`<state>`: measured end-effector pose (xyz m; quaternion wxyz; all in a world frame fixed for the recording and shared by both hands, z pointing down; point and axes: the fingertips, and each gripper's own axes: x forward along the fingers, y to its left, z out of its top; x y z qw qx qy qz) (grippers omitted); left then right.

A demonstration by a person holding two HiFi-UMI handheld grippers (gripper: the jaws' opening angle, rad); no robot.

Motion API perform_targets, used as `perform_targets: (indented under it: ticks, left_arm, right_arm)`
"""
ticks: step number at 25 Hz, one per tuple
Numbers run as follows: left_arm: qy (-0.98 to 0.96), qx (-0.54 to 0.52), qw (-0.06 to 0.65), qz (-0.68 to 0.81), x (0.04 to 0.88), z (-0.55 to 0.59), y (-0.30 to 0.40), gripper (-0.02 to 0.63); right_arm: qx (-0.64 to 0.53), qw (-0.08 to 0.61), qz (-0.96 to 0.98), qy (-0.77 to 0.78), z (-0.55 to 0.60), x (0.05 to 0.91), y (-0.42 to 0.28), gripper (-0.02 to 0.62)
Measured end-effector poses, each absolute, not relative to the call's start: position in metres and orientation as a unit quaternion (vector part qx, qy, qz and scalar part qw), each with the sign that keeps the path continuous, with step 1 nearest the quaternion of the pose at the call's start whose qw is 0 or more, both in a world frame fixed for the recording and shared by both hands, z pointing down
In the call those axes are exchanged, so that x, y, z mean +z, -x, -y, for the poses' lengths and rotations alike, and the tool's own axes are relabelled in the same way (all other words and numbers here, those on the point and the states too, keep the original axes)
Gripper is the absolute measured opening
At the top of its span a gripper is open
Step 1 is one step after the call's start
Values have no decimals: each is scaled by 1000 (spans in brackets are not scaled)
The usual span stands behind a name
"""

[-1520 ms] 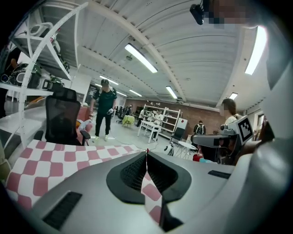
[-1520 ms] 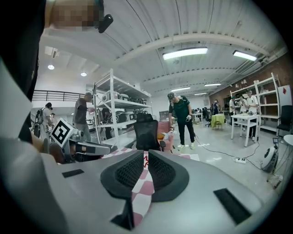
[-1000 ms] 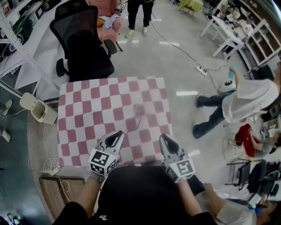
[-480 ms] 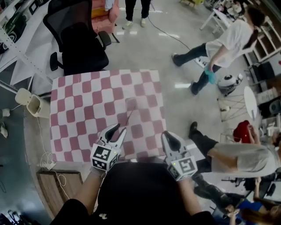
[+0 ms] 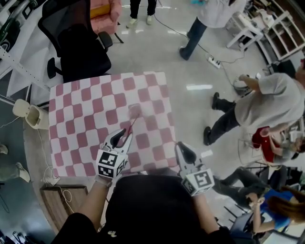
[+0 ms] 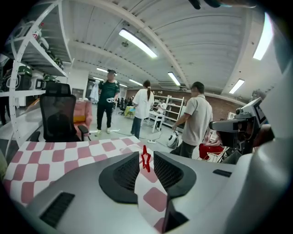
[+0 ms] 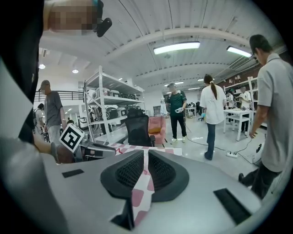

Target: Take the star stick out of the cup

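On the checked table (image 5: pixel 81 109): clear cup (image 5: pixel 135 111), red star stick (image 5: pixel 129 128) slanting from it
Left gripper (image 5: pixel 122 138): jaws wide apart, star between them, ungripped
Right gripper (image 5: pixel 183 151): jaws nearly together, empty, at table's near edge

I see the table (image 5: pixel 86 109) covered in pink-and-white checks. Over the table, the star stick (image 6: pixel 145 159) is red. The left gripper (image 5: pixel 122 137) and right gripper (image 5: pixel 183 149) are grey with black pads and black-and-white marker cubes. Beyond the table are a black chair (image 5: pixel 81 52) and a pink armchair (image 5: pixel 102 9).
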<state>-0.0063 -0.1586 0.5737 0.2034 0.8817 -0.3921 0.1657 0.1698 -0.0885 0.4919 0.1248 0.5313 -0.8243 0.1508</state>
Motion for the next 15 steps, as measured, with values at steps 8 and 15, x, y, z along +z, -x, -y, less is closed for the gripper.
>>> perform_targets:
  ticks: [8,15]
  left_arm:
    - [-870,167,200,418,569,173,7,60]
    - [-865,162,183,438,547,180,12,54]
  right_arm:
    - [158,132,820,-534,94,494,-184,43]
    - [163,117,832,-517,101,491,-183,43]
